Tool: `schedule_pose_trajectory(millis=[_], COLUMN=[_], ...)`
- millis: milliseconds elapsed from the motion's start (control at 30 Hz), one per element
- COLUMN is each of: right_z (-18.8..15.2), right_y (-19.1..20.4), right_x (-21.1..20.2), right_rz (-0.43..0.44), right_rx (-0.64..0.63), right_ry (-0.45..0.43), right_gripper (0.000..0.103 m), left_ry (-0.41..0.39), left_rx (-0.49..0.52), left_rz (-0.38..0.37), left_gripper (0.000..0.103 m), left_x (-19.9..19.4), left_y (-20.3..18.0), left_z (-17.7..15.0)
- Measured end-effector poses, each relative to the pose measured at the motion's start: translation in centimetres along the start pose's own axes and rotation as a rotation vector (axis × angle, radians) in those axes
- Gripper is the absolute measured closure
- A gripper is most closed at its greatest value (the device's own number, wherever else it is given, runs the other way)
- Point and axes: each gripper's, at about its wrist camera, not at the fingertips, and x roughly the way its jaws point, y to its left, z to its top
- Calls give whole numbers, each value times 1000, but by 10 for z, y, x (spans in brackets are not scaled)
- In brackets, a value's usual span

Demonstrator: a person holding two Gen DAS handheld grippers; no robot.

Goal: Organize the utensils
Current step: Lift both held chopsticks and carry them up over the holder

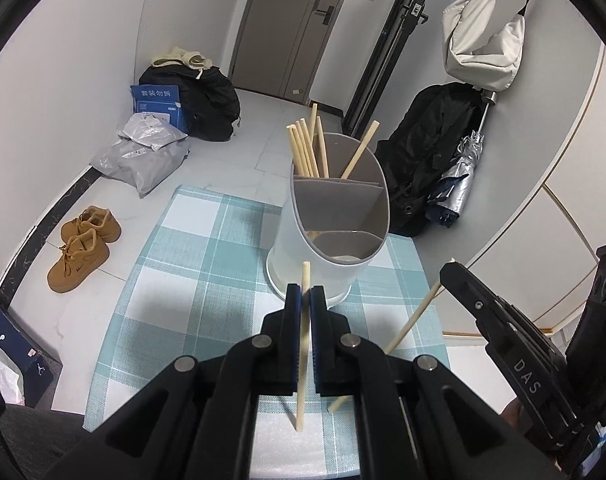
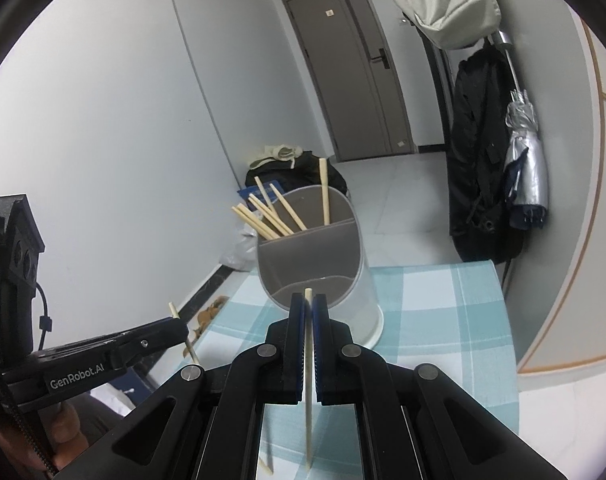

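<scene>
A white utensil holder (image 1: pixel 323 248) with grey dividers stands on the checked tablecloth (image 1: pixel 191 264). Several wooden chopsticks (image 1: pixel 307 148) lean in its far compartment. My left gripper (image 1: pixel 306 294) is shut on one chopstick (image 1: pixel 304 344), held upright just in front of the holder. My right gripper (image 2: pixel 309 302) is shut on another chopstick (image 2: pixel 309 380), also upright before the holder (image 2: pixel 315 264). The right gripper shows in the left wrist view (image 1: pixel 455 276) with its chopstick (image 1: pixel 411 320); the left gripper shows in the right wrist view (image 2: pixel 179 330).
The small table (image 2: pixel 443 320) stands in a hallway. On the floor to the left are brown shoes (image 1: pixel 81 252), grey parcels (image 1: pixel 143 156) and a black bag (image 1: pixel 207 104). A black coat (image 1: pixel 427 152) and a folded umbrella (image 1: pixel 459 176) hang at the right.
</scene>
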Motion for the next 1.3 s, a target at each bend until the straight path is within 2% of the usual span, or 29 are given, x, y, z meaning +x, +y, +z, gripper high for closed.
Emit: schedule_pose_trajectory(millis=[500, 767, 867, 967, 1300], right_z=[4, 23, 34, 50, 129], right_y=[0, -3, -7, -7, -2], right_x=[3, -2, -7, -14, -28], right_rz=[20, 22, 22, 22, 21], right_rx=[-7, -18, 2, -2, -52], right_ry=[-2, -27, -35, -48, -120], right_gripper=[100, 100, 100, 100, 100], left_ry=[1, 3, 5, -26, -103], left_rx=[67, 76, 65, 88, 79], left_rz=[-45, -92, -113, -126, -195], left_gripper=[102, 102, 102, 102, 102], left_x=[-4, -6, -10, -16, -29], left_y=[-17, -29, -33, -44, -57], left_z=[7, 23, 34, 47, 116])
